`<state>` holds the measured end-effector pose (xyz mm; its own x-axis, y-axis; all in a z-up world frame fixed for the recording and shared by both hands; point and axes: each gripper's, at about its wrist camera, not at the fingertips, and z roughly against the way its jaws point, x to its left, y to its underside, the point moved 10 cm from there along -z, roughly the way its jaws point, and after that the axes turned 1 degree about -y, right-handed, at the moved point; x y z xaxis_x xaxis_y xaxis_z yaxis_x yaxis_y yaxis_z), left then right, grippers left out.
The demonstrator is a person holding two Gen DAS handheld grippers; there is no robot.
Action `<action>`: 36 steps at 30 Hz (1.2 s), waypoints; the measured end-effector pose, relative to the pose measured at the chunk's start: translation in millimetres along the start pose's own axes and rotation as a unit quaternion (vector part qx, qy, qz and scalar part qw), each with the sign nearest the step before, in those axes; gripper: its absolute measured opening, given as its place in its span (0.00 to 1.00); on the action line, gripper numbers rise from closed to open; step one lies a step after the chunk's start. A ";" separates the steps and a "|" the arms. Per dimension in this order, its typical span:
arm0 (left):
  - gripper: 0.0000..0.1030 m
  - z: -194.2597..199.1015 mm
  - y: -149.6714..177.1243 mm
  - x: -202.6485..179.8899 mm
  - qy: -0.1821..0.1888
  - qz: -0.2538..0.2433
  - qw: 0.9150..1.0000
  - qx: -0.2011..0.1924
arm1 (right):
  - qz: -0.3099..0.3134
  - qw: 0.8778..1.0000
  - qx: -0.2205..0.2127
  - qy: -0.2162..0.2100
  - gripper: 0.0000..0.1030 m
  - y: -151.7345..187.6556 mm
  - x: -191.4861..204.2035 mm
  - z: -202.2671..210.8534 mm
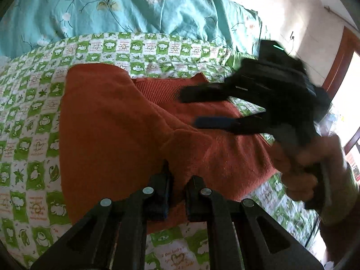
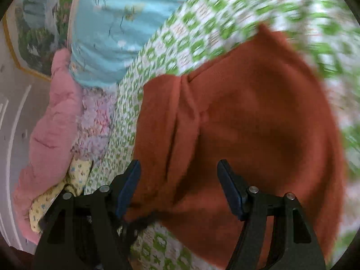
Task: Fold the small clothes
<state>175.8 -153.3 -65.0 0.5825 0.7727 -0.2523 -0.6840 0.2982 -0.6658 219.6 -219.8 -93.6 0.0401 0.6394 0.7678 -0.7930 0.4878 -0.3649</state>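
Rust-orange fleece, the small garment (image 1: 126, 130), lay spread on the green-and-white checked sheet (image 1: 29, 117), partly folded with a ribbed band showing near its far edge. On my left wrist view I had the left gripper (image 1: 177, 193) down at the near hem, its fingers drawn close with a pinch of the orange cloth standing between them, so I read it as clamped on the garment. The right gripper (image 1: 202, 108) reached in from the right, blurred, its two fingers spread over the far part of the cloth. My right wrist view confirmed that: the right gripper (image 2: 178, 186) stood wide apart above the garment (image 2: 258, 123), holding nothing. A teal floral quilt (image 1: 112, 6) lay behind the sheet, and a pink pillow (image 2: 49, 123) sat off to the side.
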 end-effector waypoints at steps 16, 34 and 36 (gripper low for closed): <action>0.08 10.0 -28.1 -52.6 0.059 -0.029 0.998 -0.009 | 0.091 0.996 -0.002 -0.002 0.16 -42.8 40.8 -13.6; 0.08 -64.5 -12.3 -137.9 0.137 -0.046 0.988 0.053 | 0.041 0.994 -0.065 0.078 0.15 -42.4 -61.5 73.3; 0.09 -72.8 -8.5 -136.8 0.137 -0.040 0.988 0.066 | 0.044 0.993 -0.062 0.091 0.15 -42.1 -66.2 71.7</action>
<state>133.9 -302.3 -76.0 0.7220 0.5679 -0.3951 -0.6713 0.4367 -0.5989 206.8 -325.3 -91.3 0.0912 0.7739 0.6267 -0.7178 0.4874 -0.4973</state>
